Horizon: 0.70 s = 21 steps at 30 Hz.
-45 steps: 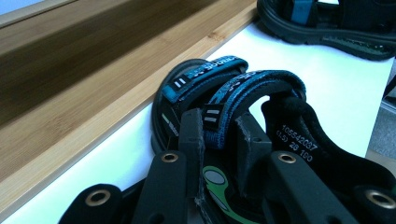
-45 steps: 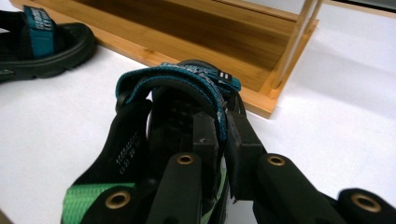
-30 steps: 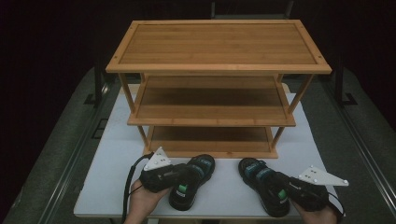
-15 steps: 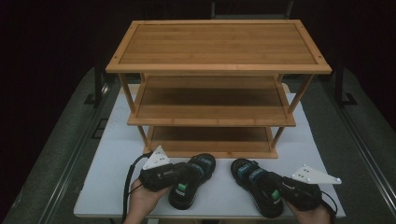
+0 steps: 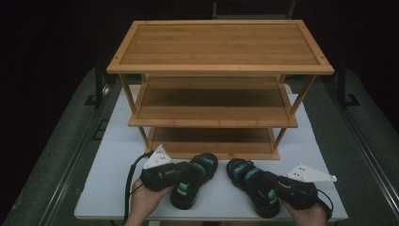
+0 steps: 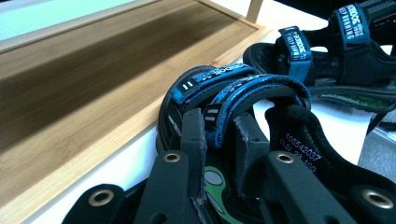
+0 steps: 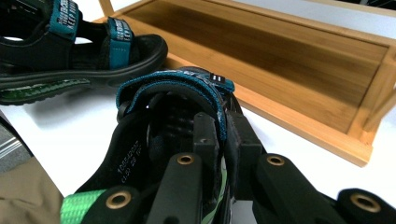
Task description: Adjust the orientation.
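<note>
Sandals, a black pair with teal-blue straps and green footbeds, on the white counter (image 5: 117, 155) just in front of the three-tier bamboo shoe rack (image 5: 219, 61), one in each set of tongs. Left sandal (image 5: 192, 179) pinched at its rear strap by the left tongs (image 5: 176, 172), jaws closed on the blue band as seen in the left gripper view (image 6: 219, 140); right sandal (image 5: 251, 186) likewise clamped by the right tongs (image 5: 277, 188), jaws shut across the strap in the right gripper view (image 7: 219, 140). Both toes toward the rack, heels toward the person, the two long axes splayed slightly apart at the heels and converging toward the front. Bottom shelf (image 5: 214, 136) straight ahead of both toes and near, its front lip just beyond the left sandal's tip in the high view; middle shelf (image 5: 211, 101) and top shelf (image 5: 219, 44) higher and farther back, all three bare. Neither hand clearly nearer: left hand (image 5: 143, 202) and right hand (image 5: 306, 214) roughly level at the counter's near edge. Probably a forward push along each sandal's own axis, with a slight lift over the lip if bound for the lowest tier. Soles apparently on the counter, though hard to confirm from above.
</note>
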Each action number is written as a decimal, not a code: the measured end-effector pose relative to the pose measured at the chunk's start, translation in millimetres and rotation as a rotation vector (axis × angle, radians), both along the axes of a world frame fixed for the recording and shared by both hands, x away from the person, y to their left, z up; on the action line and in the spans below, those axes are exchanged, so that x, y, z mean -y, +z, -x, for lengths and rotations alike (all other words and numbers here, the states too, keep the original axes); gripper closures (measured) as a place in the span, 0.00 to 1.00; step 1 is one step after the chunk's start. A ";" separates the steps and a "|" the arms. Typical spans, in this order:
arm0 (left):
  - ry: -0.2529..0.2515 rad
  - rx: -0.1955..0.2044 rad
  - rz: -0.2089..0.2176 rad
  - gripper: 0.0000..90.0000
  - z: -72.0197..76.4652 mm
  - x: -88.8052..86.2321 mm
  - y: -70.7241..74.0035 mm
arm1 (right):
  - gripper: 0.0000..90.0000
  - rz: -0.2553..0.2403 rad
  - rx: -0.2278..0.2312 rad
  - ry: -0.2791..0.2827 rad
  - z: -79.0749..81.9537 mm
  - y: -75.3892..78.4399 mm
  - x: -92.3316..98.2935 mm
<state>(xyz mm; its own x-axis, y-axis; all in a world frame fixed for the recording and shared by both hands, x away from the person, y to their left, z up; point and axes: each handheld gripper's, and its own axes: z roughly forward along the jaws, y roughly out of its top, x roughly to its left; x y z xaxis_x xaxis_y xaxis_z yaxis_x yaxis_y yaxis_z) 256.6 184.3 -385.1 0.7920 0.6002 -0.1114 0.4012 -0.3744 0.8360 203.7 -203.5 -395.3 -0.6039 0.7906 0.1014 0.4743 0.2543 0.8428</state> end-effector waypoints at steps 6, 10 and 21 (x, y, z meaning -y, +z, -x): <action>-0.002 0.008 0.004 0.85 -3.0 3.0 3.6 | 0.93 -0.005 0.011 0.012 -5.9 3.5 -9.1; 0.004 0.008 0.008 0.85 -5.1 3.1 5.0 | 0.93 -0.007 0.014 0.012 -8.4 4.0 -13.1; 0.038 0.017 0.008 0.85 -15.0 2.1 5.6 | 0.93 0.002 0.020 0.005 -22.1 7.9 -26.0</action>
<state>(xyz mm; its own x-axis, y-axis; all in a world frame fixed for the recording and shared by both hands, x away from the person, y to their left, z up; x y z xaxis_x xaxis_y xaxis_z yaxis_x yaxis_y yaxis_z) 271.6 182.2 -379.5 0.7708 0.6287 -0.1032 0.4008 -0.3525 0.8456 225.8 -177.6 -387.4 -0.6100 0.7876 0.0877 0.4560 0.2583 0.8517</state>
